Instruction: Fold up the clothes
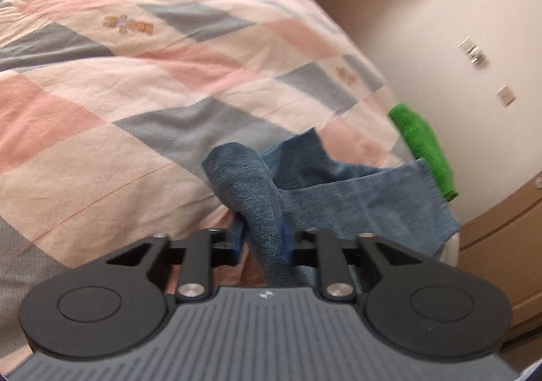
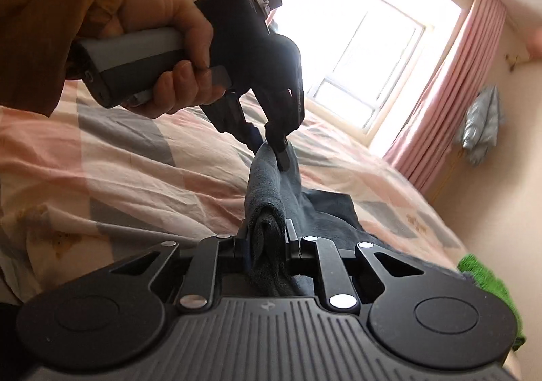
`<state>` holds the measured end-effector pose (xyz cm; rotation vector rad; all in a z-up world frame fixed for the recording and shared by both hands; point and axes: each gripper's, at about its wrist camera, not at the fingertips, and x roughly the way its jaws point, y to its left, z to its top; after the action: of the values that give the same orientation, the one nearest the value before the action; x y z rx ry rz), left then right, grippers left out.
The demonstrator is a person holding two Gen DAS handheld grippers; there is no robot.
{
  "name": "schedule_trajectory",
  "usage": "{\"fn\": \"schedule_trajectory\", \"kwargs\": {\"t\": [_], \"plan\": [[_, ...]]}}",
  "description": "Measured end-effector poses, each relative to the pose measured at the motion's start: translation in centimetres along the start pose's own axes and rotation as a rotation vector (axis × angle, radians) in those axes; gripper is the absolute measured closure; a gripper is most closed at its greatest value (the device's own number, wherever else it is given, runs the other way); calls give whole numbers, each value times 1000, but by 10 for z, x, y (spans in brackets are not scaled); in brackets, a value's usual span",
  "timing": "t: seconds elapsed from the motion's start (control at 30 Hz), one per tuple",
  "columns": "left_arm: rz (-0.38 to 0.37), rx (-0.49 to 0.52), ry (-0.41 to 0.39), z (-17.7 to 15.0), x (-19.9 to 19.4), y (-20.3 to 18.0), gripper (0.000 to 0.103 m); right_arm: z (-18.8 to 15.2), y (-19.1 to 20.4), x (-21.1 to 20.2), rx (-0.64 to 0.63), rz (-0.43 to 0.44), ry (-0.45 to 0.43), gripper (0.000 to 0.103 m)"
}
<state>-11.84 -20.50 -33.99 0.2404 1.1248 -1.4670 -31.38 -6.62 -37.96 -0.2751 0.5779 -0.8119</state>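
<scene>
Both tools pinch the same blue cloth [image 1: 338, 191] above the bed [image 1: 135, 83]. The left tool [image 2: 271, 144], gripped in a hand [image 2: 176, 52], angles down onto a bunched edge; the right tool [image 2: 267, 238] clamps another fold. A green cloth [image 1: 423, 147] lies beyond the blue cloth, seemingly at the bed's edge, partly hidden.

Nubby terry blue cloth [image 1: 257, 198]

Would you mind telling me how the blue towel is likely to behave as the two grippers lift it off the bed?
The blue towel is probably floppy: it bunches into a roll where the left gripper pinches it and hangs loose beyond. Its napped terry surface suggests it should not slip from the right gripper. It looks light, sagging between both grips toward the bed.
</scene>
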Motion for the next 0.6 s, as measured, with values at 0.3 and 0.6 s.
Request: {"fn": "schedule_trajectory", "kwargs": {"t": [0.3,0.6], "plan": [[37,-43,15,-7,8,9,91,-22,55,7,-192,-22,56,85],[-22,49,-66,14,-21,-53,93,-9,-62,-25,293,88,-44,89]]}}
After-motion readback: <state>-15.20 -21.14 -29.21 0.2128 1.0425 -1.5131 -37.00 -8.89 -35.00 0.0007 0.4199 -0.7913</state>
